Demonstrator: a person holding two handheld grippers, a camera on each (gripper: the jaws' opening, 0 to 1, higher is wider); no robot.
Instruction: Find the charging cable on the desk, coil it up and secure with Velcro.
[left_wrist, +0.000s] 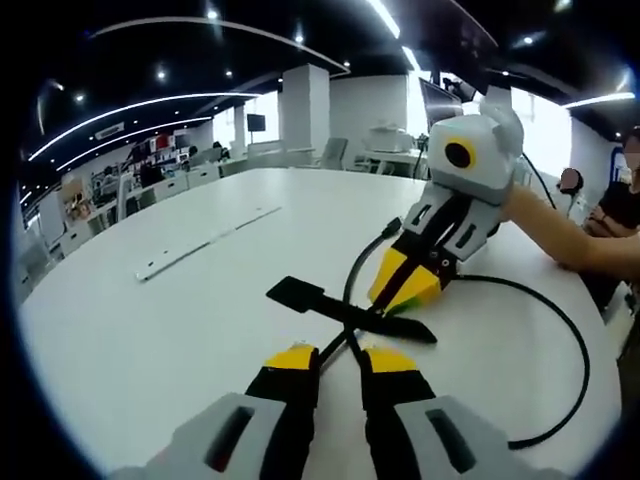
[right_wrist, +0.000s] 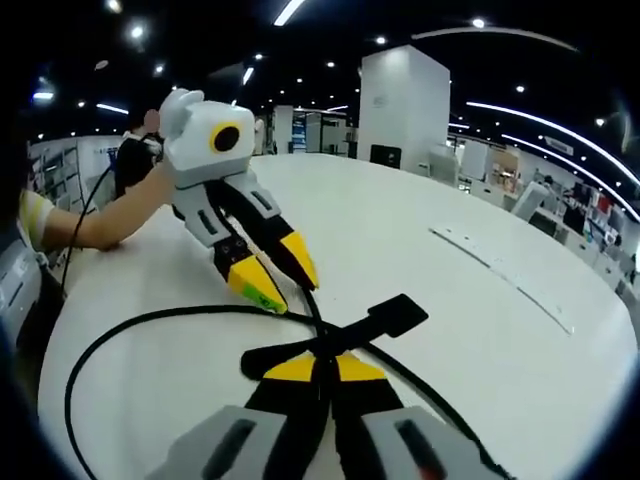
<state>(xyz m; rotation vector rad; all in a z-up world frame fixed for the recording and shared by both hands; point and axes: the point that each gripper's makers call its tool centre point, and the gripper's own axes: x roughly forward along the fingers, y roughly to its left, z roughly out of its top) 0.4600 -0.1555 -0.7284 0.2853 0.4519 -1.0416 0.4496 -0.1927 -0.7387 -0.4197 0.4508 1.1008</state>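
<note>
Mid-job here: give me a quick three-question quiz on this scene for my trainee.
1. True or false: the Velcro strap is already wrapped round the charging cable.
2. What runs between the jaws of the right gripper? A the charging cable, B a pen, C nothing.
3. What colour is the table?
Key: 1 false, it lies flat across the charging cable; 2 A; 3 white.
</note>
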